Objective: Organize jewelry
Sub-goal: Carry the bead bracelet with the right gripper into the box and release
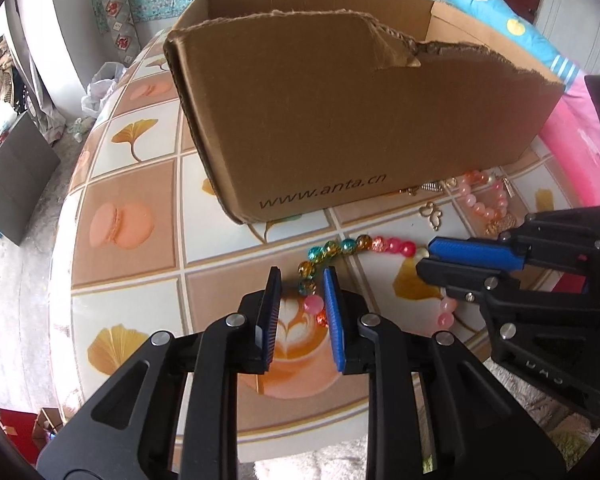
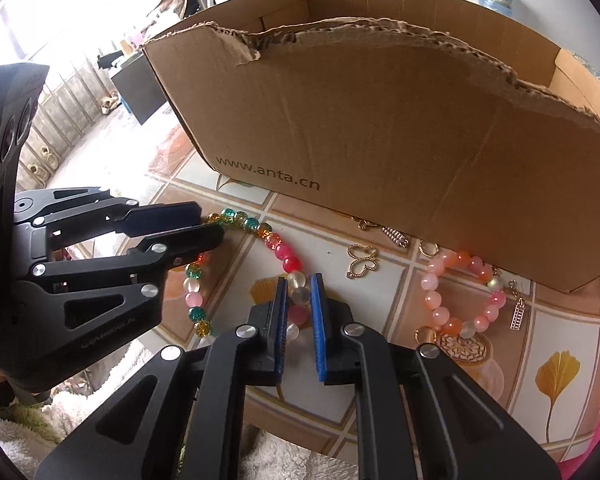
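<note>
**Both grippers at the multicoloured bracelet, in front of the box**

Left wrist view, left to right. Noted a tiled tablecloth (image 1: 132,184) printed with macarons, ginkgo leaves and a latte cup. Saw a torn cardboard box (image 1: 340,112) standing on it, marked www.anta.cn along the near wall. Found the left gripper (image 1: 302,292) low in the middle, jaws apart, straddling the left end of the multicoloured bracelet (image 1: 352,245); a pink bead and an orange one lay between the pads, closer to the blue pad. Could not tell whether that pad touched them. Recorded the right gripper (image 1: 424,256) entering from the right, jaws nearly together around the right side of the same bracelet.

Right wrist view, left to right. Saw the left gripper (image 2: 210,224) coming in from the left, tips over the green and amber beads of the multicoloured bracelet (image 2: 276,246). Found the right gripper (image 2: 299,286) centred, jaws narrowly apart with frosted and pink beads between them; firm clamping not confirmed. Noted a gold butterfly charm (image 2: 362,260) just right of the bracelet, lying flat. Saw a small gold-toned chain piece (image 2: 394,236) against the foot of the box (image 2: 380,140). Recorded a pink bracelet (image 2: 464,292) farther right, near the box wall, with a small metal tag (image 2: 518,312) at its right side.
</note>
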